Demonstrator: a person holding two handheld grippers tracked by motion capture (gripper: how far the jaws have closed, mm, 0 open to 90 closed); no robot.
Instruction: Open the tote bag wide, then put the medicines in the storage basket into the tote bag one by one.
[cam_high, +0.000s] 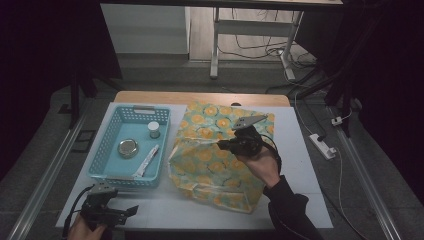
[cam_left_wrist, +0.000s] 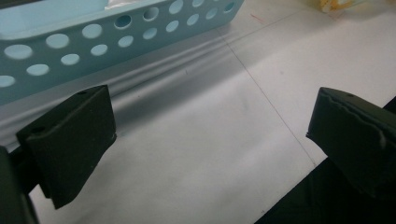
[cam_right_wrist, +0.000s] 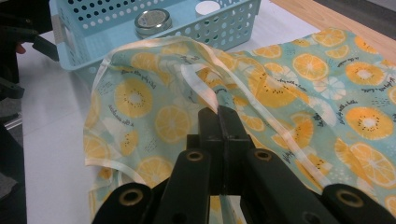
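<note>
Left claw gapes over white table — dark room around.

Black grippers, thick black fingers (bolt holes visible), dark sleeve.

Bare white table along the right edge of the frame and across the bottom centre: open passage. Blue basket blocks the left half; orange-print cloth covers the middle. Narrow bare strip between basket and cloth. Left gripper sits bottom left, just below the basket.
</note>
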